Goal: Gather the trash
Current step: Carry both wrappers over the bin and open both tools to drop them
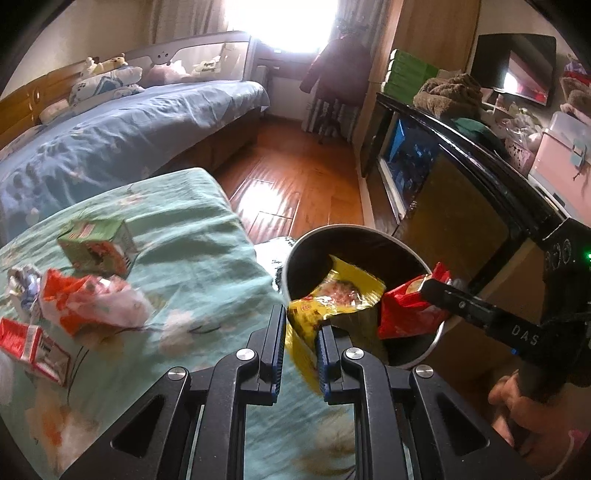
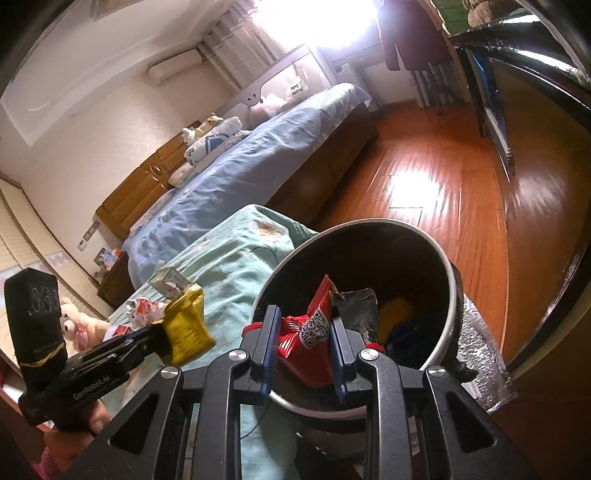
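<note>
Two wrappers hang over the trash bin [image 1: 360, 236], ready to drop. The left gripper [image 1: 301, 350] has its fingers clamped on a yellow wrapper [image 1: 332, 299]; the right gripper [image 2: 304, 345] pinches a red wrapper [image 2: 308, 343]. Only the left view shows more litter left of the fingers: a green carton [image 1: 98, 245] and crumpled bag [image 1: 92, 302] on the bed [image 1: 207, 236].

Sunlit window [image 1: 288, 26], blue-covered bed [image 1: 122, 122], glossy wooden floor [image 1: 295, 170], cluttered shelves [image 1: 517, 122].

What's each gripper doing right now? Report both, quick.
Left gripper: shut on the yellow wrapper, at the bin.
Right gripper: shut on the red wrapper, over the bin.
</note>
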`<control>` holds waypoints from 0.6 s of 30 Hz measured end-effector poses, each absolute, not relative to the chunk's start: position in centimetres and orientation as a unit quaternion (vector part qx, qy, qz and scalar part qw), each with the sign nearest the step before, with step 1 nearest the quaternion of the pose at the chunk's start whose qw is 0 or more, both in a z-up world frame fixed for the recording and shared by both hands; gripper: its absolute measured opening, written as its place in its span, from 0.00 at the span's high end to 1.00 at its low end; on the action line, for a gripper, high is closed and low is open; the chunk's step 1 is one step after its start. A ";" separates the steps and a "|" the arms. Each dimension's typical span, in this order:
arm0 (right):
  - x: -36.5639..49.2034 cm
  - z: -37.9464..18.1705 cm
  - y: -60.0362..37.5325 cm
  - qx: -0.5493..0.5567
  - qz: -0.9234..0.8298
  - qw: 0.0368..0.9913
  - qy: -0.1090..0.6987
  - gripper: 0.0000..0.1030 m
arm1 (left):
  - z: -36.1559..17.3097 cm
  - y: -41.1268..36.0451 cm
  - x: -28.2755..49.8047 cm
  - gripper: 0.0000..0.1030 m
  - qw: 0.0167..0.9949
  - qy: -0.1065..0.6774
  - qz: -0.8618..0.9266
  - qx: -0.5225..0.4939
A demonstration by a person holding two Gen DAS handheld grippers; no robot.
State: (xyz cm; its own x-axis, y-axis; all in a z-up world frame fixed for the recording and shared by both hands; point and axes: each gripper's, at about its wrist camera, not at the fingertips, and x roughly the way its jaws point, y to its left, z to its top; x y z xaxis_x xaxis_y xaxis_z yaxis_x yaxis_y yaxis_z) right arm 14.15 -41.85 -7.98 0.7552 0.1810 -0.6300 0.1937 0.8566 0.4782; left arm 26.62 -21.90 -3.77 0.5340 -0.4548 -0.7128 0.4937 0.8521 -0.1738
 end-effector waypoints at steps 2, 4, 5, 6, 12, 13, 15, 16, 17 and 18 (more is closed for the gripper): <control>14.3 -8.1 -42.1 0.267 -0.007 0.898 0.351 0.76 | -3.8 -22.5 26.9 0.86 0.875 0.399 -0.273 0.029; 14.6 -8.2 -42.3 0.265 -0.009 0.898 0.352 0.76 | -3.8 -23.3 27.2 0.86 0.874 0.398 -0.276 0.034; 14.7 -8.3 -42.4 0.265 -0.011 0.897 0.353 0.76 | -3.8 -23.5 27.3 0.86 0.874 0.397 -0.278 0.036; 14.8 -8.4 -42.5 0.264 -0.012 0.897 0.353 0.76 | -3.8 -23.8 27.4 0.86 0.874 0.395 -0.280 0.037; 15.3 -8.9 -43.3 0.266 -0.019 0.895 0.358 0.71 | -4.0 -24.9 28.0 0.86 0.871 0.396 -0.289 0.041; 15.3 -9.0 -43.4 0.269 -0.020 0.893 0.359 0.71 | -4.1 -24.9 28.0 0.86 0.870 0.396 -0.290 0.040; 15.4 -9.2 -43.6 0.275 -0.022 0.890 0.364 0.66 | -4.2 -24.8 27.9 0.85 0.870 0.398 -0.289 0.041; 15.4 -9.3 -43.6 0.276 -0.024 0.888 0.366 0.62 | -4.4 -24.6 27.8 0.84 0.869 0.401 -0.287 0.040; 15.4 -9.4 -43.6 0.277 -0.025 0.888 0.367 0.54 | -4.5 -24.3 27.7 0.83 0.868 0.404 -0.285 0.038; 15.3 -9.5 -43.7 0.279 -0.026 0.887 0.366 0.47 | -4.6 -24.1 27.7 0.80 0.868 0.406 -0.282 0.036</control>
State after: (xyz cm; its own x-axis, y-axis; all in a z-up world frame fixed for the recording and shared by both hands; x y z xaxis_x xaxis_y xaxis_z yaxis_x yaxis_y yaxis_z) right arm 15.31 -43.68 -9.47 0.7302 0.1585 -0.6646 0.2497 0.8435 0.4756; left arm 27.66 -24.07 -4.59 0.5112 -0.4606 -0.7256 0.5197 0.8381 -0.1658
